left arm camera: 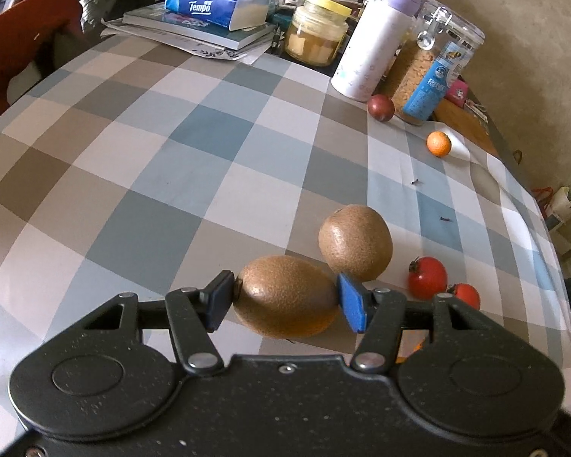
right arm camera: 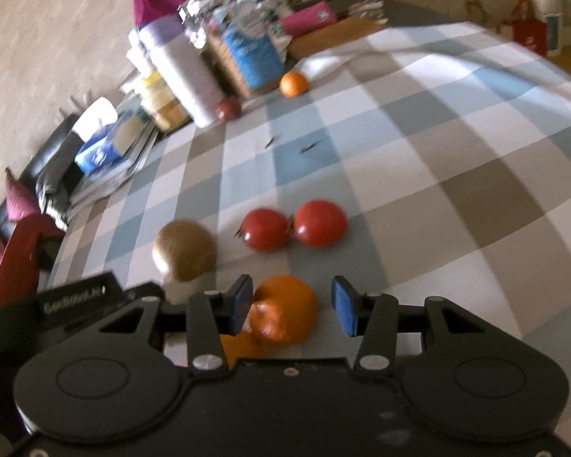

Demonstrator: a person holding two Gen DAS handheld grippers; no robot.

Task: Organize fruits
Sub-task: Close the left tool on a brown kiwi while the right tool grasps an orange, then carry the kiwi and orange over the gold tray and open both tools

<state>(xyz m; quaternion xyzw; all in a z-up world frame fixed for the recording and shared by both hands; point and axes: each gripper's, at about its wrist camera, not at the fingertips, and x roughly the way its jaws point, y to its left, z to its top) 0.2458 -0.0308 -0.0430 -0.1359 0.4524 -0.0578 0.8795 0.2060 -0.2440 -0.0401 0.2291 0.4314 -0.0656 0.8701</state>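
In the left wrist view my left gripper (left arm camera: 285,299) is shut on a brown kiwi (left arm camera: 281,293), its blue pads pressing both ends. A second kiwi (left arm camera: 356,242) lies just beyond it, with two red tomatoes (left arm camera: 427,278) to the right. In the blurred right wrist view my right gripper (right arm camera: 293,304) stands open around an orange (right arm camera: 289,304). The left pad is at the orange and a gap shows at the right pad. Beyond it lie the two tomatoes (right arm camera: 266,228) and a kiwi (right arm camera: 184,249).
A small orange (left arm camera: 439,144) and a dark red fruit (left arm camera: 380,107) lie near the far clutter: a white bottle (left arm camera: 369,49), jars (left arm camera: 316,32), a tissue pack (left arm camera: 213,3) on books. The checked tablecloth (left arm camera: 152,152) spreads to the left; its edge drops off at right.
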